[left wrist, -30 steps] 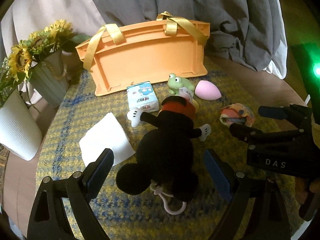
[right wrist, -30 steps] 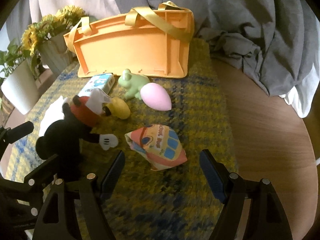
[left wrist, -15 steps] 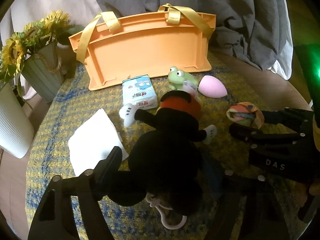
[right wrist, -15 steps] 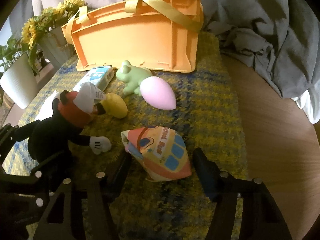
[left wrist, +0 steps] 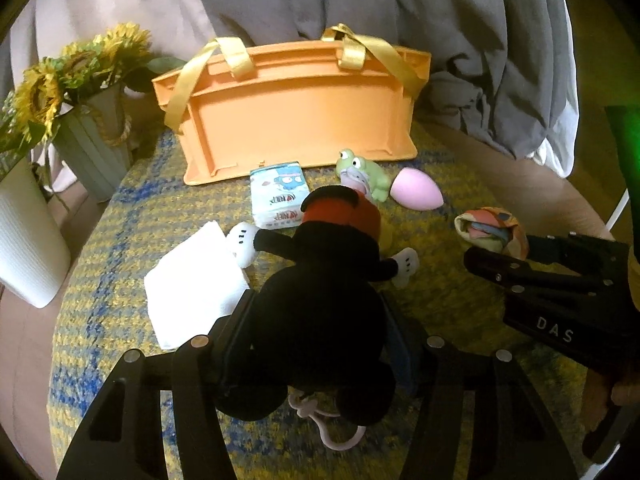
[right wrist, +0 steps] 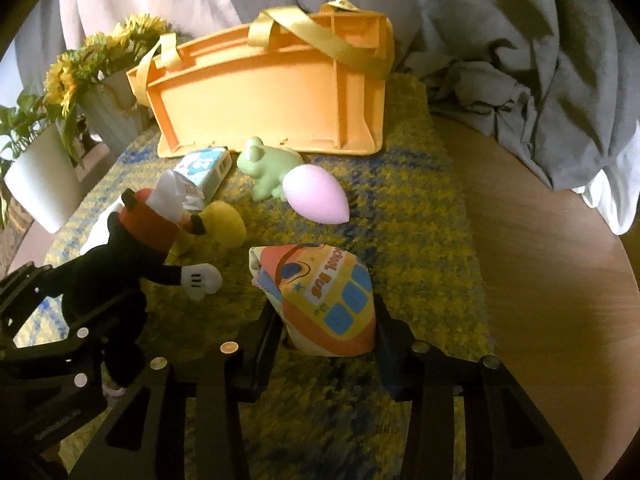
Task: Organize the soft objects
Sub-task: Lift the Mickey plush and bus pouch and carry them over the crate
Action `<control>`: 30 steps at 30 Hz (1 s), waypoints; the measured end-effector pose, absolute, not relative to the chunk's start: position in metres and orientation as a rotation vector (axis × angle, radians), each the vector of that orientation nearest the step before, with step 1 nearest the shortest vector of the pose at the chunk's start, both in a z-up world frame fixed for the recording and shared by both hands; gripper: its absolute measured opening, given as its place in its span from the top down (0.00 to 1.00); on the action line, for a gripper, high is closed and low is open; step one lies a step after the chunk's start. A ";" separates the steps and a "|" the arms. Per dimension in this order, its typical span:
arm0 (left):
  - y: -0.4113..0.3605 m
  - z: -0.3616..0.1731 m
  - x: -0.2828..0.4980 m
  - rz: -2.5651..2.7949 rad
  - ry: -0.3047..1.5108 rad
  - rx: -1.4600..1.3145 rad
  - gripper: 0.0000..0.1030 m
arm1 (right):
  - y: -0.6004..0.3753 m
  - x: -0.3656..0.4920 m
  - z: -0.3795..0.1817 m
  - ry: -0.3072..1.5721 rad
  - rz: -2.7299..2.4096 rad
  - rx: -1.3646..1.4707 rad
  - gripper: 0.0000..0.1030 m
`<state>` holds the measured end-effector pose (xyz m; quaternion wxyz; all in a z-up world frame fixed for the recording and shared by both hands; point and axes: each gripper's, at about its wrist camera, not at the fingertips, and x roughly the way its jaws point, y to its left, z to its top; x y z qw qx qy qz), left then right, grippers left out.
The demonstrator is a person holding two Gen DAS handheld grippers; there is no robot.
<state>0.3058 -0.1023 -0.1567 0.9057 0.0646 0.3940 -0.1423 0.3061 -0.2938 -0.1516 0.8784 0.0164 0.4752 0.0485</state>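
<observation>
My left gripper (left wrist: pixel 316 336) is shut on the black Mickey plush (left wrist: pixel 320 292), which lies face down on the yellow-blue mat. My right gripper (right wrist: pixel 326 328) is shut on the school-bus cloth pouch (right wrist: pixel 320 296); the pouch also shows in the left wrist view (left wrist: pixel 490 232). The plush shows at the left of the right wrist view (right wrist: pixel 132 256). A green frog (left wrist: pixel 362 172), a pink egg-shaped sponge (left wrist: pixel 416 194), a tissue pack (left wrist: pixel 278 194) and a white folded cloth (left wrist: pixel 196 284) lie on the mat. The orange basket (left wrist: pixel 296 112) with gold handles stands behind them.
A sunflower vase (left wrist: pixel 92 144) and a white pot (left wrist: pixel 28 240) stand at the left. Grey fabric (left wrist: pixel 480 40) hangs behind the basket. Bare wooden tabletop (right wrist: pixel 540 260) lies right of the mat (right wrist: pixel 420 208).
Both grippers moved forward and closed: the left one on the Mickey plush, the right one on the school-bus pouch.
</observation>
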 end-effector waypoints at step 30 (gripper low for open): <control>-0.038 -0.045 0.289 -0.300 0.548 0.023 0.44 | -0.249 0.285 -0.025 0.702 0.084 0.075 0.58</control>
